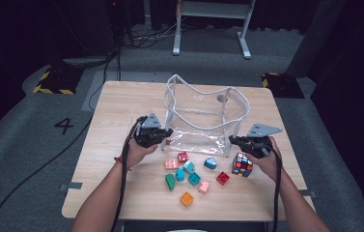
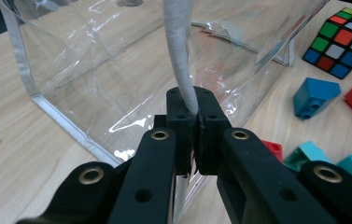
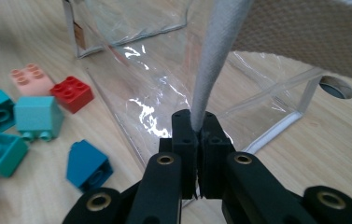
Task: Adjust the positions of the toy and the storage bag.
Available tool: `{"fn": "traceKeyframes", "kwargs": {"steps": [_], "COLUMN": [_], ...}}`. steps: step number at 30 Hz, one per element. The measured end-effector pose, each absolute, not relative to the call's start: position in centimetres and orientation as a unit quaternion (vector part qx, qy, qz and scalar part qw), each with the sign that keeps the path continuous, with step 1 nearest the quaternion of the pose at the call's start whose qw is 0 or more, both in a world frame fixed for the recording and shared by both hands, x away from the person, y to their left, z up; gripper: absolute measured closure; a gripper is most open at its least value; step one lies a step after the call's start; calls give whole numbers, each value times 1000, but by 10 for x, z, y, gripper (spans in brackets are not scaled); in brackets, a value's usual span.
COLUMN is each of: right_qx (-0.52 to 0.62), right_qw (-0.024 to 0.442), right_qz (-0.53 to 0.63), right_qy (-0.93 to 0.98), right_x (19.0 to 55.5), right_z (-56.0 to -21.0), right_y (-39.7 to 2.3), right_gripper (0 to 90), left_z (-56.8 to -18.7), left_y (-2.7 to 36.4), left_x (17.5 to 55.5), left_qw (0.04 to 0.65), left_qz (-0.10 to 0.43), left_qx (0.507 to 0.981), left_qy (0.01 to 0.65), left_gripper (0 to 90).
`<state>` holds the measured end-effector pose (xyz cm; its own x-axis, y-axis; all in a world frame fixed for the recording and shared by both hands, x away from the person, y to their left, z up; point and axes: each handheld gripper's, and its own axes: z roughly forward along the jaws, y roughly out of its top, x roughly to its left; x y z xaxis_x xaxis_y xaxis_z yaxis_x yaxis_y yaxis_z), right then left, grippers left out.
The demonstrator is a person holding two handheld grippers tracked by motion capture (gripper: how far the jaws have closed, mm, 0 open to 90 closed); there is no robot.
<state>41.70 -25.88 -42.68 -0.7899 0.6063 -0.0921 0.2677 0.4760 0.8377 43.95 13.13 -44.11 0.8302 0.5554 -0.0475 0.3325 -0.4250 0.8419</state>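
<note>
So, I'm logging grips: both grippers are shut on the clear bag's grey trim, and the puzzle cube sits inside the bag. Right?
Not quite. The puzzle cube sits on the table outside the clear bag, by the right gripper, as the high view shows. Left gripper and right are both shut on the grey trim.

Bag (image 1: 203,116): clear, glossy plastic film, creased, with bright glare streaks; edges bound in pale woven tape. Bag rim strap (image 2: 181,51): off-white cloth webbing with a visible coarse weave, matt. Worktop (image 1: 121,106): light wood-grain surface, smooth, low sheen. Left tongs (image 2: 192,119) and right tongs (image 3: 197,135): matt black plastic jaws with a slightly grainy finish, fitted with brass-coloured metal rivets at the pivots. Building bricks (image 1: 189,176): moulded plastic, smooth, satin. Puzzle cube (image 1: 242,164): black plastic body with glossy coloured tiles. Floor (image 1: 25,159): grey carpet, rough, matt
</note>
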Motion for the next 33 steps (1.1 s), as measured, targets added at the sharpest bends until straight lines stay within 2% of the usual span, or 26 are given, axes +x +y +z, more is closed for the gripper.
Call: {"fn": "traceKeyframes", "kwargs": {"steps": [11, 13, 15, 16, 17, 19, 21, 22, 23, 24, 25, 28, 30, 33], "right_qx": [246, 246, 241, 241, 242, 245, 253, 253, 260, 260, 259, 263, 265, 266], "right_qw": [177, 173, 170, 170, 164, 163, 160, 160, 160, 160, 153, 153, 150, 143], "right_qz": [451, 455, 460, 460, 459, 463, 468, 468, 468, 468, 464, 455, 453, 441], "right_qy": [839, 838, 838, 838, 839, 836, 832, 832, 829, 829, 833, 837, 838, 845], "right_x": [393, 390, 385, 385, 381, 378, 376, 376, 373, 373, 371, 370, 370, 373], "right_z": [-428, -429, -430, -430, -430, -431, -431, -431, -432, -432, -433, -440, -442, -452], "right_y": [-265, -268, -273, -273, -278, -286, -293, -293, -299, -299, -303, -308, -309, -313], "right_gripper": [873, 834, 762, 762, 646, 564, 454, 454, 365, 365, 304, 249, 232, 218], "left_z": [-439, -438, -437, -437, -434, -431, -431, -431, -433, -433, -434, -441, -446, -459], "left_y": [131, 132, 134, 134, 138, 143, 148, 148, 154, 154, 156, 167, 176, 187], "left_x": [415, 413, 408, 408, 402, 396, 389, 389, 384, 384, 382, 377, 373, 368], "left_qw": [461, 456, 454, 454, 450, 442, 436, 436, 430, 430, 425, 412, 416, 404], "left_qz": [117, 121, 119, 119, 126, 133, 144, 144, 146, 146, 148, 147, 143, 128], "left_qx": [844, 847, 850, 850, 852, 855, 853, 853, 852, 852, 850, 848, 845, 846], "left_qy": [248, 245, 239, 239, 235, 237, 249, 249, 261, 261, 273, 299, 305, 323], "left_gripper": [857, 840, 795, 774, 746, 692, 583, 530, 479, 411, 342, 225, 186, 184]}}
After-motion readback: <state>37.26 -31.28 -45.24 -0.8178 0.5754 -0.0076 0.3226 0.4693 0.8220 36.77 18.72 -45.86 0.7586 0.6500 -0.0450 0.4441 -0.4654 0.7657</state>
